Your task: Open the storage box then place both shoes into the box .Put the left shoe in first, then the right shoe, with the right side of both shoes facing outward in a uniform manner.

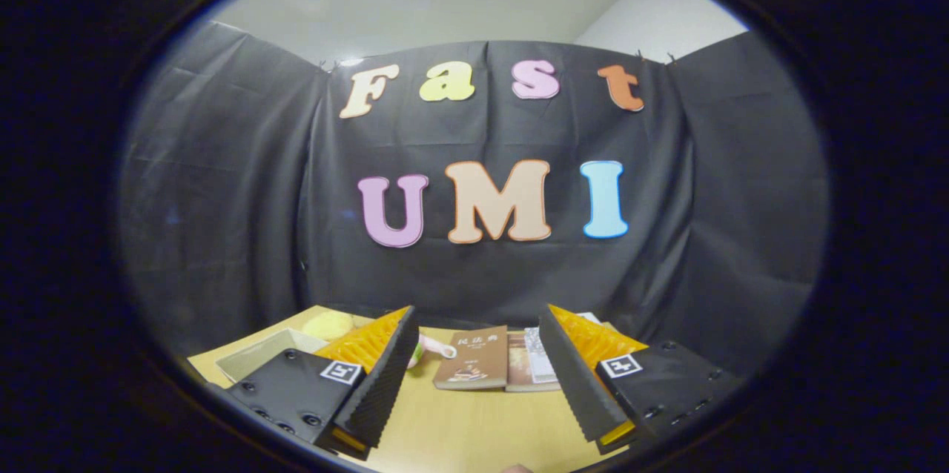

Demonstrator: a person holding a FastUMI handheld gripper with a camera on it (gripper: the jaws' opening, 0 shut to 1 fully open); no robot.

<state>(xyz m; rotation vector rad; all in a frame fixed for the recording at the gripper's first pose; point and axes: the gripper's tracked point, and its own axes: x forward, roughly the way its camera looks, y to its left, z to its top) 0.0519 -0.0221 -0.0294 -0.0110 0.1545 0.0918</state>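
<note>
Gripper (478, 354) held above pale wooden tabletop (474, 428); fingers spread wide apart, nothing between them; beyond them at 12 o'clock, brown paperback book (472, 357) lying flat, a second book (528, 363) touching its right edge; at 10 o'clock behind left finger, shallow grey rectangular tray (261, 356), yellow rounded object (328, 325) beyond it; storage box and shoes not identifiable.

Pale wood-coloured table (474, 428), brown-covered book (471, 358), grey tray (267, 354), black cloth wall (245, 184)
</note>
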